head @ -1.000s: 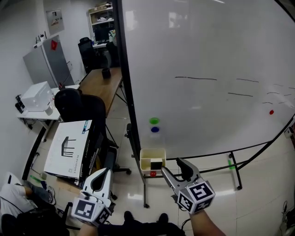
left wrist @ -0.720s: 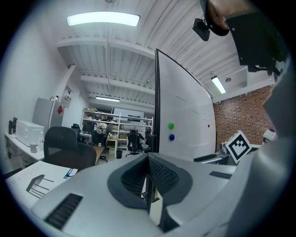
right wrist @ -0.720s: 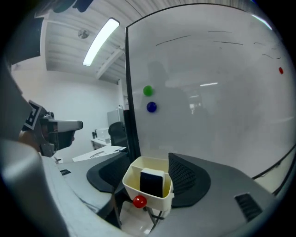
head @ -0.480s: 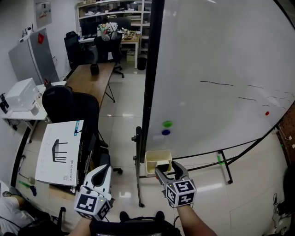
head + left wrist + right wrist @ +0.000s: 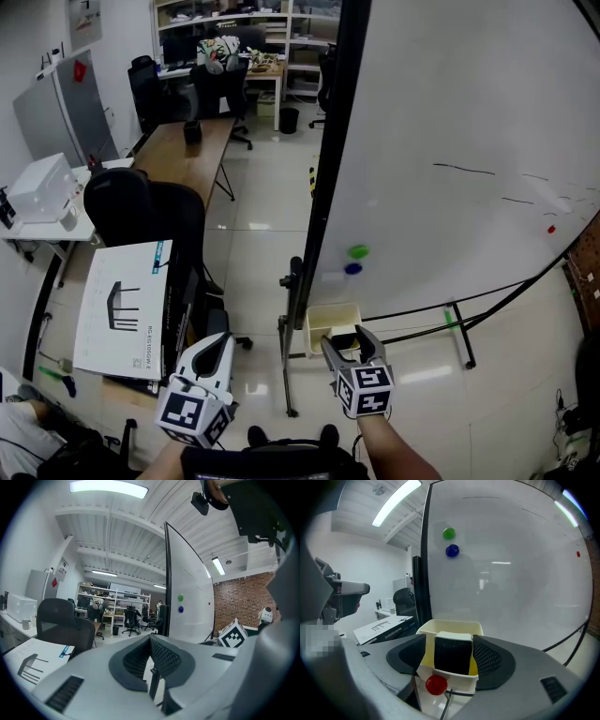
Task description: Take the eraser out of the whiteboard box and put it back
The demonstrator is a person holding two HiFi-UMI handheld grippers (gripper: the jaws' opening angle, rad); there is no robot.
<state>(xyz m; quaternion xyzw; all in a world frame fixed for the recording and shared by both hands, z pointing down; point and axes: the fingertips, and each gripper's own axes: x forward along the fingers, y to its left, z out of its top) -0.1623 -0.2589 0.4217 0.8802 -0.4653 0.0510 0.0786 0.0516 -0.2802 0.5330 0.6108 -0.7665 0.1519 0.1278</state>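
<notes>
Two wide-spread jaws of the right tool point(image 5: 450, 644) flank the eraser point(image 5: 453, 660).

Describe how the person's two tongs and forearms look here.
Both are handheld moulded-plastic tools. The left tongs have a white shell with dark insets; the right tongs look grey. Each ends in a white cube with black square markers: left cube, right cube. Dark textured pads line the inner faces. The right forearm shows no sleeve.
</notes>
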